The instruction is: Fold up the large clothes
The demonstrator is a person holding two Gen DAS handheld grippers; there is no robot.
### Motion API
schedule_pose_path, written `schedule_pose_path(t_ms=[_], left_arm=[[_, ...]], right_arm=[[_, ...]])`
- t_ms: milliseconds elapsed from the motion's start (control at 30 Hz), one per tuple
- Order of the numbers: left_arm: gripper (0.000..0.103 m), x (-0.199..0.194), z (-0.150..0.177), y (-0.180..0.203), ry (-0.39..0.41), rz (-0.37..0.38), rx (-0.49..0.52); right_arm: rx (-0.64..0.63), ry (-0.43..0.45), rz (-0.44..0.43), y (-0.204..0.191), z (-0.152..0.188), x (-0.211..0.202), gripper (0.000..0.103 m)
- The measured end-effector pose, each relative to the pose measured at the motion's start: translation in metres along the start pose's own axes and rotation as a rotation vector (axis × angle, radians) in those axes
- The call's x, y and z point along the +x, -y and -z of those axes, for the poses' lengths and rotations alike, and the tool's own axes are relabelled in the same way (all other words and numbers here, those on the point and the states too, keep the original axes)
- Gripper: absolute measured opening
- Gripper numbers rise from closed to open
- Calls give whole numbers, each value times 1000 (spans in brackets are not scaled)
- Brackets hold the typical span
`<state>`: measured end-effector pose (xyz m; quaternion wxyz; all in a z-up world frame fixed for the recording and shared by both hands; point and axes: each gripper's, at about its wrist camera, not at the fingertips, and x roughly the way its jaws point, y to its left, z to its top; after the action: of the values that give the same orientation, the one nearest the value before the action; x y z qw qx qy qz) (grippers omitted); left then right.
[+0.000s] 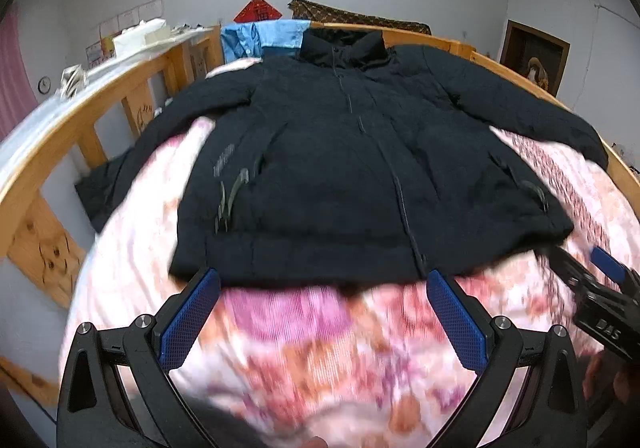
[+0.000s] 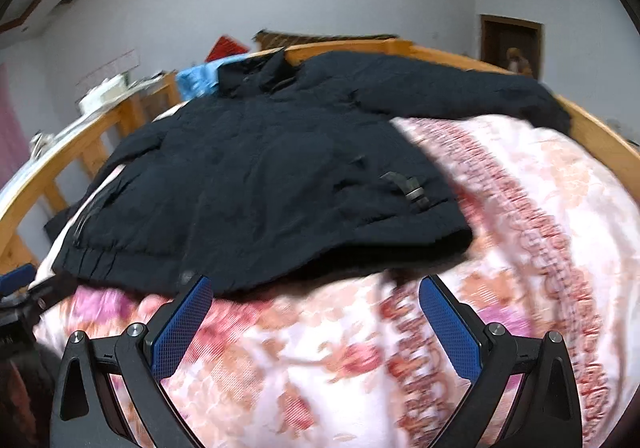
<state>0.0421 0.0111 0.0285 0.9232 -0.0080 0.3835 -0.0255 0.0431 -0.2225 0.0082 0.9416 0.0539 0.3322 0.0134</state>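
Observation:
A large black zip jacket (image 1: 340,168) lies spread flat, front up, on a pink floral quilt (image 1: 320,348), collar at the far end and both sleeves stretched out to the sides. It also shows in the right wrist view (image 2: 260,176). My left gripper (image 1: 324,280) is open and empty, just short of the jacket's hem near the zip. My right gripper (image 2: 316,286) is open and empty, just short of the hem's right corner. The right gripper also shows at the right edge of the left wrist view (image 1: 600,288).
The quilt (image 2: 480,248) covers a bed with a wooden rail (image 1: 100,100) along the left and far sides. A blue shirt (image 1: 260,38) hangs over the far rail. A shelf with clutter (image 1: 140,36) runs along the left. A framed picture (image 1: 534,56) leans against the right wall.

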Motion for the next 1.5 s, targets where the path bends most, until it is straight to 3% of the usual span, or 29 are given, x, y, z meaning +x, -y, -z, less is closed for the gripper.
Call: schedule_pose_path(t_ms=[133, 333, 433, 600, 767, 867, 933, 1033, 1067, 1133, 1200, 1300, 1367, 1500], left_arm=[[101, 21, -50, 1, 7, 15, 23], [101, 101, -128, 17, -1, 42, 61], [101, 152, -168, 35, 6, 81, 77], [101, 240, -228, 75, 27, 148, 102], [101, 305, -271, 110, 42, 224, 75], [101, 344, -295, 136, 37, 247, 67], [101, 369, -306, 152, 21, 237, 68], [101, 407, -309, 175, -58, 198, 127], [101, 418, -308, 181, -82, 191, 155], [102, 430, -308, 185, -99, 178, 173], [102, 438, -310, 178, -133, 193, 163], [102, 434, -316, 157, -169, 226, 131], [102, 414, -319, 126, -142, 259, 100], [102, 368, -319, 49, -109, 265, 53]], right_arm=[[45, 29, 27, 28, -38, 18, 103], [85, 160, 194, 90, -92, 64, 103], [212, 155, 248, 135, -115, 95, 103], [565, 187, 310, 220, -137, 119, 103], [805, 221, 284, 269, -136, 130, 103], [871, 288, 295, 278, -133, 127, 91], [936, 330, 286, 286, -131, 125, 63], [1011, 351, 265, 303, -133, 126, 52], [1013, 360, 264, 306, -136, 125, 47], [980, 366, 266, 308, -144, 122, 25], [915, 395, 262, 304, -162, 115, 14], [799, 460, 240, 280, -190, 98, 11], [657, 516, 204, 254, -219, 84, 11], [380, 577, 41, 180, -270, 74, 11]])
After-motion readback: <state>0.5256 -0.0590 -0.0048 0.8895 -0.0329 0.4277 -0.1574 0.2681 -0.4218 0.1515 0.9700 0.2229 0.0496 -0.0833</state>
